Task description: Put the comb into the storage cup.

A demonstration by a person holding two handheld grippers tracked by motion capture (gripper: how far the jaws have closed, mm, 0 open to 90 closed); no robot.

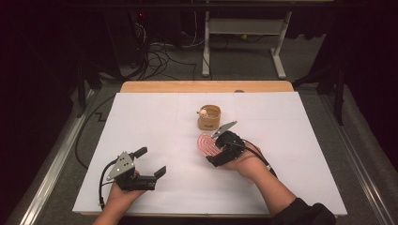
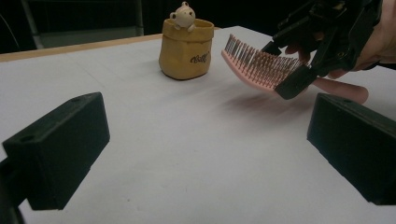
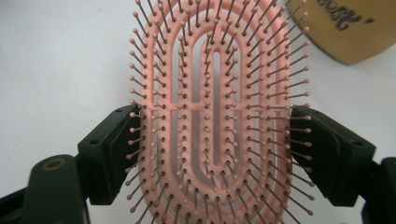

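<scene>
High view: white table [image 1: 155,140], grey floor [image 1: 244,61].

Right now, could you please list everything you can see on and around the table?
brush: 1, pink, lifted off the sheet, held across its head by the right gripper
pot: 1, tan, small pale figure on its rim, mid-table beyond the brush
sheet: 1, white, covers the table
table: 1, wood, far edge showing
cables: several, dark, floor beyond the table
left gripper: 1, black, open, near left
right gripper: 1, black, clamped on the brush
</scene>
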